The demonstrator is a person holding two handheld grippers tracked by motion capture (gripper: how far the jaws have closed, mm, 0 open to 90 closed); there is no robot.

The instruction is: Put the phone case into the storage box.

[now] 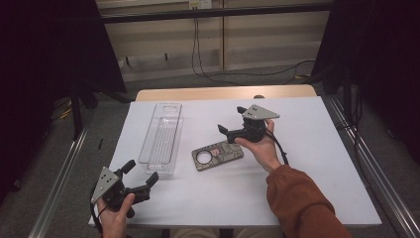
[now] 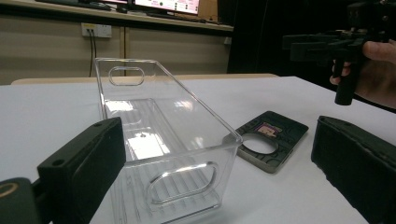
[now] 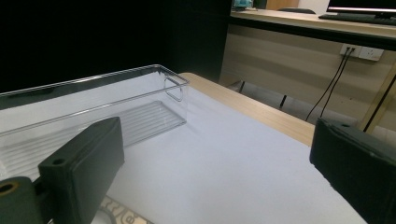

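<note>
You have two grippers in hand and two things on the white table cover (image 1: pixel 307 148): one clear plastic bin (image 1: pixel 162 138) and one dark phone case (image 1: pixel 217 155).

Your left gripper (image 1: pixel 140 175) sits at the near left corner of the sheet, held in your left hand (image 1: pixel 115 213), with its grey three-cornered plate facing up. Its jaws stand wide apart and hold nothing; in the left gripper view the near end of the bin shows between them, not touched by either jaw.

Your right gripper (image 1: pixel 231 121) is lifted above the table in your right hand (image 1: pixel 262 147), right of centre, jaws pointing toward the left. They are spread wide as well, with nothing between them.

The bin is a long, narrow, open-topped rectangle, empty, with a ribbed floor and one oval handle slot in each short end wall. Its long axis runs from your side toward the far edge of the table, leaning slightly rightward at the far end. It stands left of centre.

The phone case lies flat just right of the bin's near end, apart from it. One round opening sits at its left end; its long axis runs left to right, the right end tilted away from you. It lies just below your right hand.
</note>
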